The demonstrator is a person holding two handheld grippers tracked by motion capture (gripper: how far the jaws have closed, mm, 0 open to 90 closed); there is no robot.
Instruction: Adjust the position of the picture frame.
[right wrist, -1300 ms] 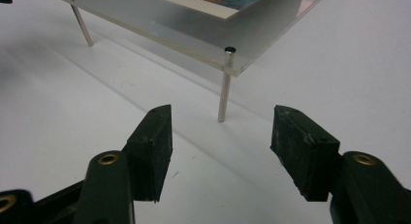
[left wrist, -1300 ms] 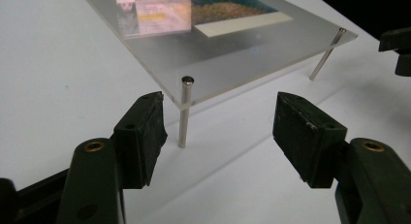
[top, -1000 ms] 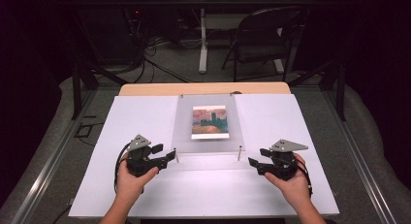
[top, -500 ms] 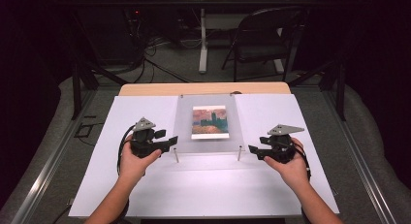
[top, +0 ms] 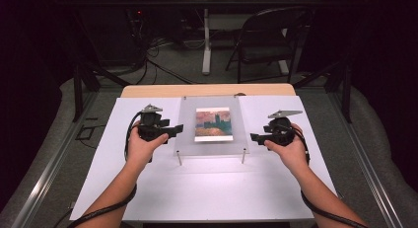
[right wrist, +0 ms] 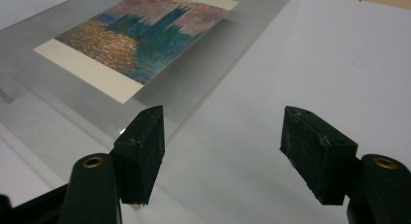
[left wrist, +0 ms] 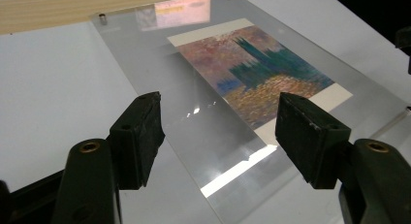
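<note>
**A:** Start from the high view. What's on the table [top: 148,198]?

**B:** A white sheet covers most of it, with a strip of bare wood along the far edge. In the middle sits a clear acrylic panel [top: 212,102], raised on small metal standoff posts [top: 179,158]. A painted print [top: 213,124] lies at its centre, showing dark towers against a pink and orange sky. The left claw [top: 173,130] is held in the person's left hand [top: 143,146] just beside the panel's left edge, pointing inward. The right claw [top: 256,137] is in the right hand [top: 290,148] just off the panel's right edge, also pointing inward. Beyond the table a folding chair [top: 268,38] stands on the floor among cables.

**A:** And the left gripper view?

**B:** The left claw [left wrist: 218,132] is spread wide, holding nothing. Its jaws frame the panel's [left wrist: 145,69] near corner region, with the print [left wrist: 257,71] lying between and beyond them. I cannot tell whether a jaw touches the acrylic.

**A:** The right gripper view?

**B:** The right claw [right wrist: 220,146] is likewise wide and empty. One jaw overlaps the edge of the panel [right wrist: 29,49], the other hangs over the white sheet. The print [right wrist: 145,35] sits farther off, up toward the left of the view.
</note>
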